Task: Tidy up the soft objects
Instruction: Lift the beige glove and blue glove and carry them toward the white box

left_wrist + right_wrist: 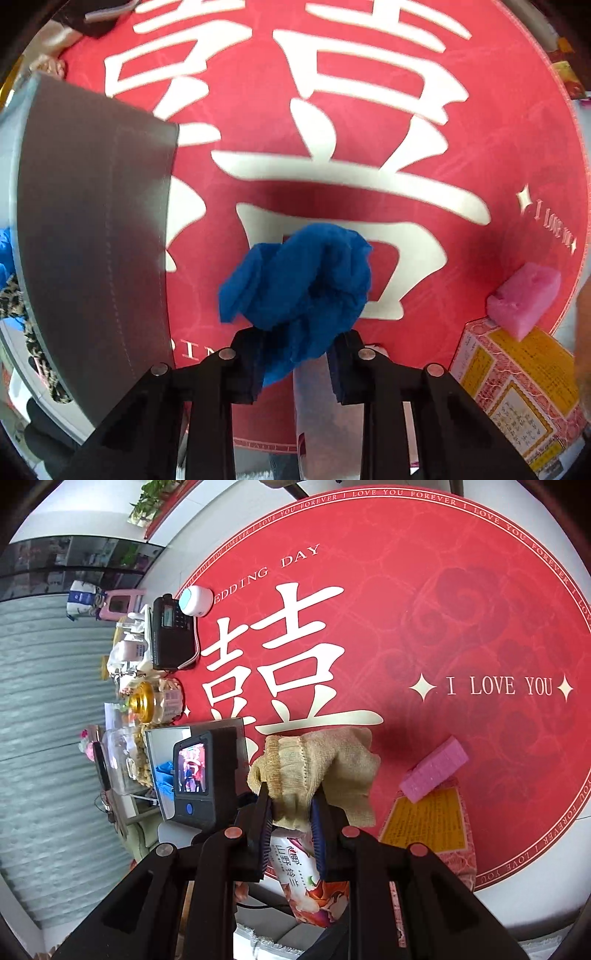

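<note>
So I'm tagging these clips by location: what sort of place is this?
Probably a lived-in home, at a round table under a red wedding-day mat. The far edge is crowded with household clutter: a small radio, food jars, and a potted plant on a sill.

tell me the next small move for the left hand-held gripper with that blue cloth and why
Probably lift it. The left hand-held gripper already pinches the crumpled blue cloth over the red mat, and the grey bin stands just beside it with something blue already inside. Raising the cloth clear comes before carrying it over.
</note>
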The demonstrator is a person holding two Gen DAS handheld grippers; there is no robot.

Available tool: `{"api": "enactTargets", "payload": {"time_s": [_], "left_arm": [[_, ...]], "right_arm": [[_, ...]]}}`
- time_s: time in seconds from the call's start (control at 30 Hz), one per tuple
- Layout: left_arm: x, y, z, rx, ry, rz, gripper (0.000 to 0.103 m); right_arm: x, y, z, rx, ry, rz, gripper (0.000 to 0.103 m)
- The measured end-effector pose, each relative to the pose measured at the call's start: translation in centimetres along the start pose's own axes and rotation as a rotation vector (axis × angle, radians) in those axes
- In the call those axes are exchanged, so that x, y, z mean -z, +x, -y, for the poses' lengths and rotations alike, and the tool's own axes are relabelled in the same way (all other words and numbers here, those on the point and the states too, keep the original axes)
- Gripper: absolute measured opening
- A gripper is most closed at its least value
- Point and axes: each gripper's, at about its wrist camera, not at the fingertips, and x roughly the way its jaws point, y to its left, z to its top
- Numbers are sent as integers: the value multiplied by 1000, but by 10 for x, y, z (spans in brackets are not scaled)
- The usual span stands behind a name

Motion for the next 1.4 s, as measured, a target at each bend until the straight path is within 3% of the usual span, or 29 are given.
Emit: {"api": "enactTargets", "payload": {"time_s": [0.4,0.67,0.83,1.4], "left_arm": [[24,-47,16,54,54,181,29],[74,-80,-2,63,39,292,29],[82,-106,-20,56,27,324,29],[186,-128,-47,89,120,362,29]], "right_arm": [[10,-13,-5,35,-40,33,21],[31,-19,-20,54,-90,34,21],[53,-22,-30,72,-115,37,21],[152,-21,-39,194,-150,-8,21]]}}
